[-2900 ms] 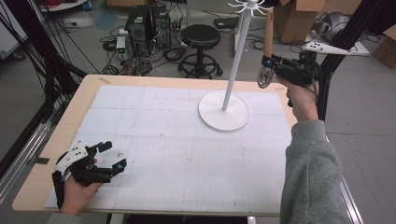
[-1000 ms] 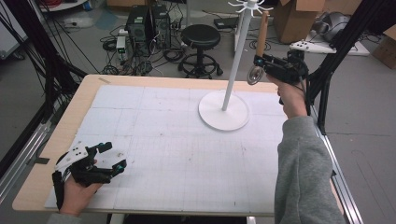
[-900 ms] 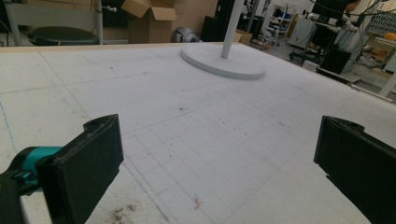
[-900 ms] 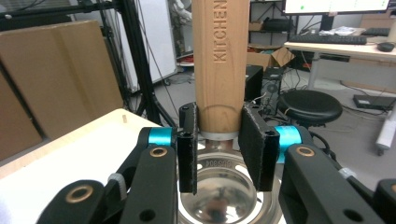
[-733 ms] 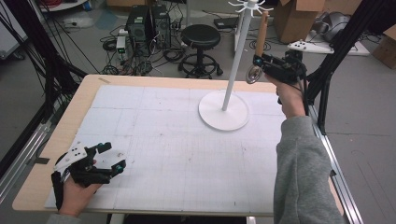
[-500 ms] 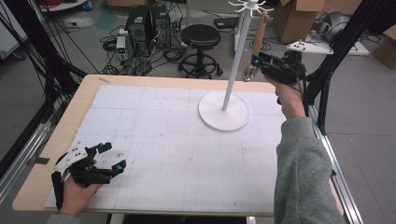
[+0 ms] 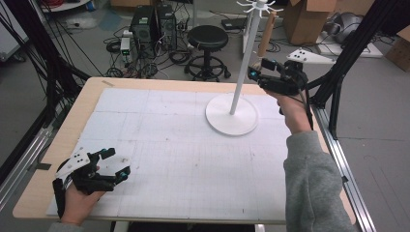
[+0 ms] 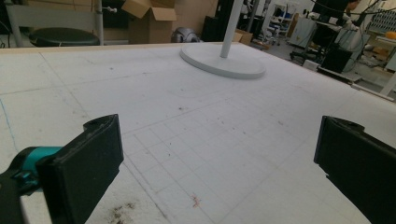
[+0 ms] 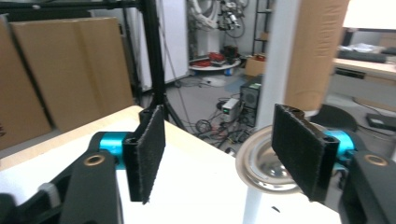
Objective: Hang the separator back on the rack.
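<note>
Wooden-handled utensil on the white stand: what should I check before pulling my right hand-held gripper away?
1. Right hand-held gripper released: jaws have just been opening, pads off the utensil: ok.
2. Handle caught on the top hook: cannot tell.
3. Metal bowl clear of the nearer pad: cannot tell.
4. Stand upright: ok.
5. Left hand-held gripper open, low at the table, away from the stand: ok.

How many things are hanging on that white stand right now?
1: a wooden-handled utensil hangs from the hooks at the top of the white stand, its shiny round end low by the pole near the right tongs. Others could be hidden beyond the frame's top.
</note>
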Tool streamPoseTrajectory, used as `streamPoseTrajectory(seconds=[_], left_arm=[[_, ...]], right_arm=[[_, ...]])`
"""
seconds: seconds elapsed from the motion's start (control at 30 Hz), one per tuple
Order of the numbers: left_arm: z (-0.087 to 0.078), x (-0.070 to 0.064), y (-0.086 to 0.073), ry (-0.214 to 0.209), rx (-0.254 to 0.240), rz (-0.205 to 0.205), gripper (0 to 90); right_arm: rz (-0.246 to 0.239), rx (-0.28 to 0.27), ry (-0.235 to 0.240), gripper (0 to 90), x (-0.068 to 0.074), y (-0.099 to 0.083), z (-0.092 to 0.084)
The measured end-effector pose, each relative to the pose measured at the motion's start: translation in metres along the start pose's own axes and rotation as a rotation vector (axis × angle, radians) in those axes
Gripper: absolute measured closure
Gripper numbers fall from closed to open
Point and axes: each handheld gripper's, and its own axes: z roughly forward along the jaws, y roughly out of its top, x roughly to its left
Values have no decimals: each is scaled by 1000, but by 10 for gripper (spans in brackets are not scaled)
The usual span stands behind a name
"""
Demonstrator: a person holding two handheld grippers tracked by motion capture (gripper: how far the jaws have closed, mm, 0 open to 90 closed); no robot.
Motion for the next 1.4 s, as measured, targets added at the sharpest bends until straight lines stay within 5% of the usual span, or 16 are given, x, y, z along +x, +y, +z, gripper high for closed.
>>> streamPoseTrajectory(seconds=[0.17,0.43,0.9,1.4], left_arm=[[-1,1,2,4,-11,3,18],[-1,-1,2,12,-13,7,18],[5,-1,3,12,-10,7,18],[9,-2,6,5,-28,13,18]], right_arm=[[12,6,38,168,7,-8,1],[-37,49,90,8,15,-20,-8],[-39,43,80,4,10,-26,-21],[-20,64,85,5,13,-56,-28]])
